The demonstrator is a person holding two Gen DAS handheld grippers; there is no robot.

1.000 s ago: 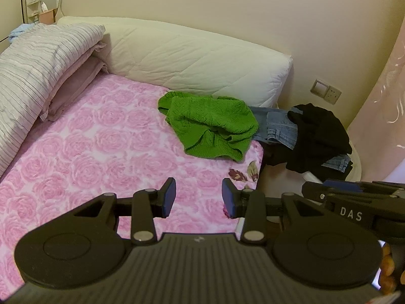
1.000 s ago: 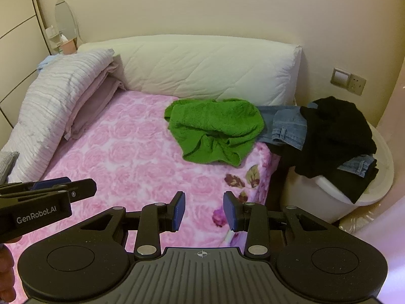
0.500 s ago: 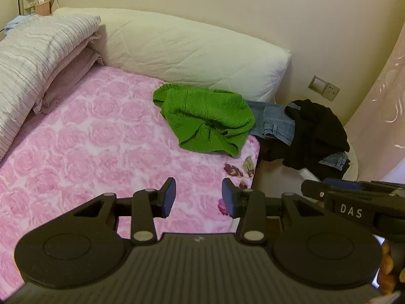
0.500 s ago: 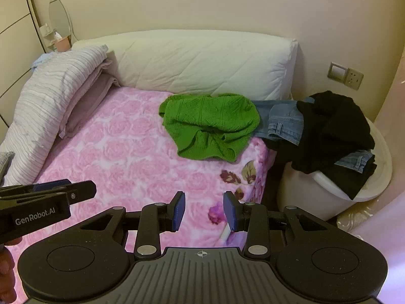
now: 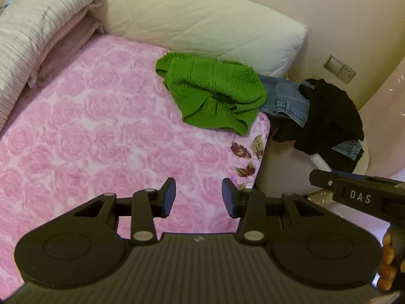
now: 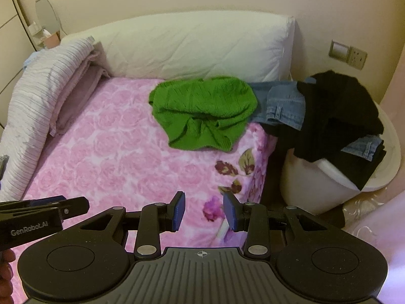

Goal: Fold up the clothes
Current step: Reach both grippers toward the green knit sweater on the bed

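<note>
Left wrist view: left gripper (image 5: 197, 195) hangs over the pink rose bedspread (image 5: 101, 131), pointing steeply down. Fingers (image 5: 168, 196) stand apart with only bedspread between them, gripping nothing. Green sweater (image 5: 212, 98) lies crumpled on the bed near its right edge, just in front of the white pillow (image 5: 202, 22), well apart from the fingers. Jeans (image 5: 288, 98) touch the sweater's right side and run off the bed edge. Black garment (image 5: 331, 111) lies on top of the jeans, over a white bin (image 5: 321, 162). Folded striped bedding (image 5: 38, 30) is stacked along the left side of the bed. Right gripper (image 5: 354, 192) pokes in from the right edge, seen side-on.

Right wrist view: right gripper (image 6: 203, 211) is over the bed's near right corner, fingers (image 6: 178, 210) at a moderate gap, nothing held. Sweater (image 6: 202, 114) sits straight ahead, up the bed, not touched. Jeans (image 6: 281, 106) beside it on the right, black garment (image 6: 336, 109) draped over them and over the bin (image 6: 303, 187). Pillow (image 6: 197, 48) against the wall, bedding (image 6: 43, 88) on the left. Left gripper (image 6: 45, 215) shows at the left edge; its gap can't be read from this angle. Wall socket (image 6: 348, 54) right of the pillow.
</note>
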